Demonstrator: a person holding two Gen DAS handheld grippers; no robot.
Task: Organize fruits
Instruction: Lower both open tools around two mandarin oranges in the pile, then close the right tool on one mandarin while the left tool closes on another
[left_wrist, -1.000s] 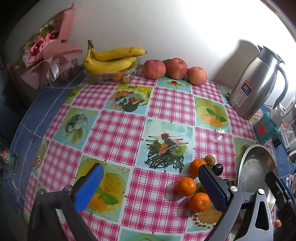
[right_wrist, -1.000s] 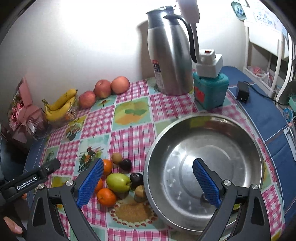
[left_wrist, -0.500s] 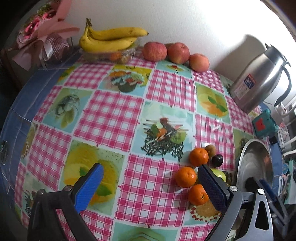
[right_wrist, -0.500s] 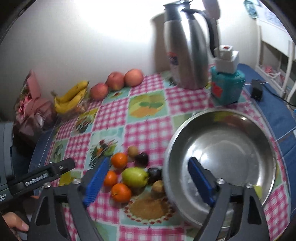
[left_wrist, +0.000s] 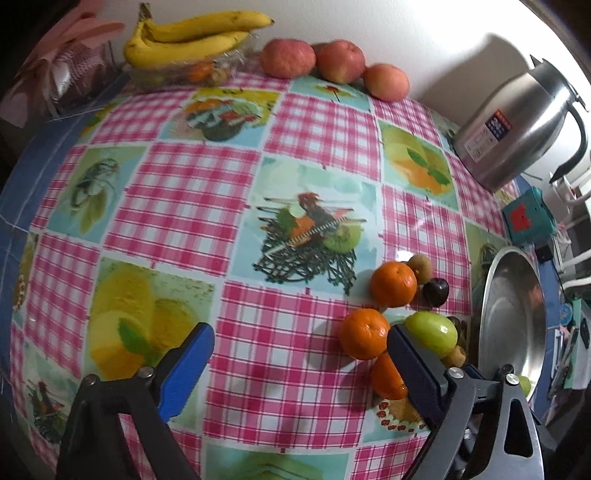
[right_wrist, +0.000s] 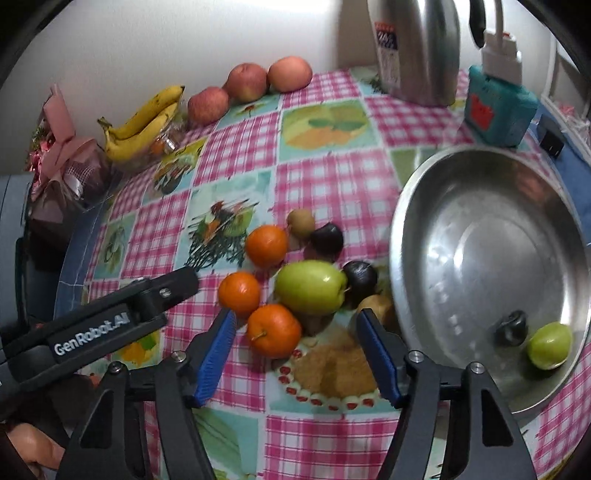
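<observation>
A pile of small fruit lies left of a steel bowl (right_wrist: 413, 206): three oranges (right_wrist: 273, 330), a green apple (right_wrist: 310, 291), two dark plums (right_wrist: 360, 277) and brown kiwis (right_wrist: 301, 221). The bowl holds a small green fruit (right_wrist: 548, 345) and a dark one (right_wrist: 511, 326). My right gripper (right_wrist: 295, 358) is open, its pads on either side of the nearest orange. My left gripper (left_wrist: 299, 363) is open over the cloth, left of the pile (left_wrist: 364, 334); its right pad hides part of an orange.
Bananas (left_wrist: 192, 37) on a clear tray and three apples (left_wrist: 334, 61) stand along the back wall. A steel thermos jug (left_wrist: 517, 122) and a teal box (right_wrist: 498, 107) stand behind the bowl. A pink bouquet (right_wrist: 62, 147) sits at the far left.
The right gripper swung left from over the bowl to the fruit pile and came down around the nearest orange. The left gripper dropped closer to the cloth.
</observation>
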